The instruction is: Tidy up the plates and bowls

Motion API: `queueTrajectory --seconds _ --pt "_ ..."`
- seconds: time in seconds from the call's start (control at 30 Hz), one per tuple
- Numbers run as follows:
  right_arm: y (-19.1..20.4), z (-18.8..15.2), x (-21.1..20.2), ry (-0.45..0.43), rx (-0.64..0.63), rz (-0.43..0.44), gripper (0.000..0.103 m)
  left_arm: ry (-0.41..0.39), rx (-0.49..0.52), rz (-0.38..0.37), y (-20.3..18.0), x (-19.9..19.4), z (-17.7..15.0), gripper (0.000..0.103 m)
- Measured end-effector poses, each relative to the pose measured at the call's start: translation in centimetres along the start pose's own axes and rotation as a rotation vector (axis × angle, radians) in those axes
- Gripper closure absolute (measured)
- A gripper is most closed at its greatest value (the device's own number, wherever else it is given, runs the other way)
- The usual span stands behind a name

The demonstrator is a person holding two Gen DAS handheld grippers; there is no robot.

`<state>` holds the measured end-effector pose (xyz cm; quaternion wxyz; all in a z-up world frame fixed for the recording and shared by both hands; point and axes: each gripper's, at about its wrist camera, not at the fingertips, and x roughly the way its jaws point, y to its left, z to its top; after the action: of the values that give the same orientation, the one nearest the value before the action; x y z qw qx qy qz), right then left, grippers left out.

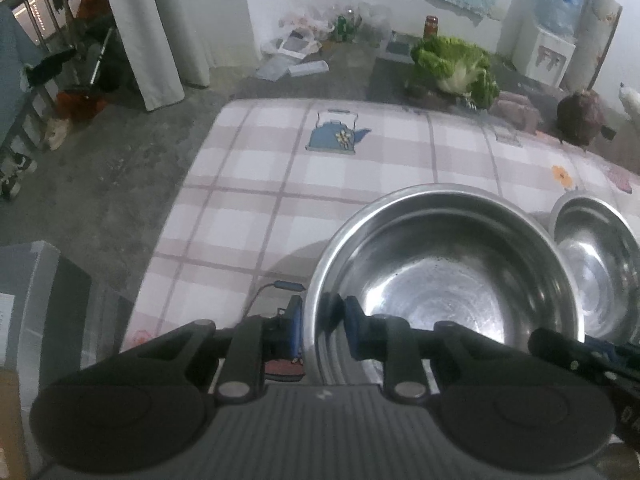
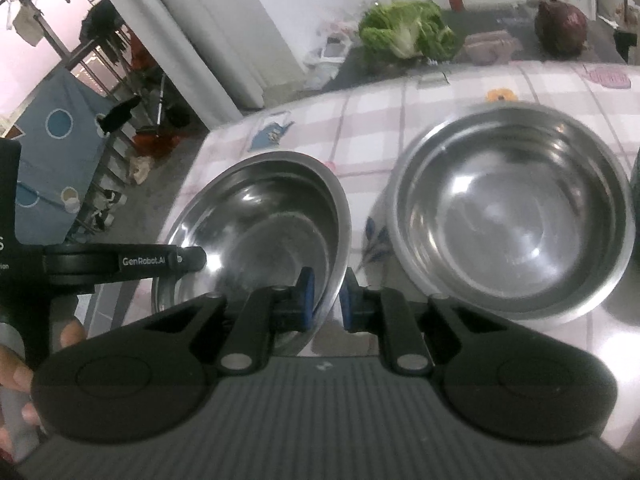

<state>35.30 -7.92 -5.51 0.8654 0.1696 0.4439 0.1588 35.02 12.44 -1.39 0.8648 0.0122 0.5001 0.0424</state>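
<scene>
A steel bowl (image 1: 440, 280) (image 2: 260, 224) is held over the checked tablecloth (image 1: 280, 168) by both grippers. My left gripper (image 1: 324, 320) is shut on its near left rim, one blue pad outside the wall and one inside. My right gripper (image 2: 327, 298) is shut on the opposite rim, and the bowl looks tilted in the right wrist view. Each gripper shows in the other's view: the right gripper (image 1: 560, 348) at the lower right, the left gripper (image 2: 196, 258) at the bowl's left. A second rim line shows inside the bowl. Another steel bowl (image 1: 600, 256) (image 2: 512, 216) rests on the cloth to the right.
A cabbage (image 1: 452, 64) (image 2: 408, 32) and a dark red round thing (image 1: 580, 116) lie beyond the table's far edge. A grey box (image 1: 36, 300) stands off the table's left side. A hand (image 2: 16, 364) holds the left gripper's handle.
</scene>
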Motion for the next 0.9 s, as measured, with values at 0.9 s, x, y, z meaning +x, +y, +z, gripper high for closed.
queueTrajectory --seconds 0.9 --pt "-15.4 5.4 -9.0 -0.144 0.096 -0.115 0.090 -0.030 0.136 -0.112 -17.7 -0.7 2.5 0.081"
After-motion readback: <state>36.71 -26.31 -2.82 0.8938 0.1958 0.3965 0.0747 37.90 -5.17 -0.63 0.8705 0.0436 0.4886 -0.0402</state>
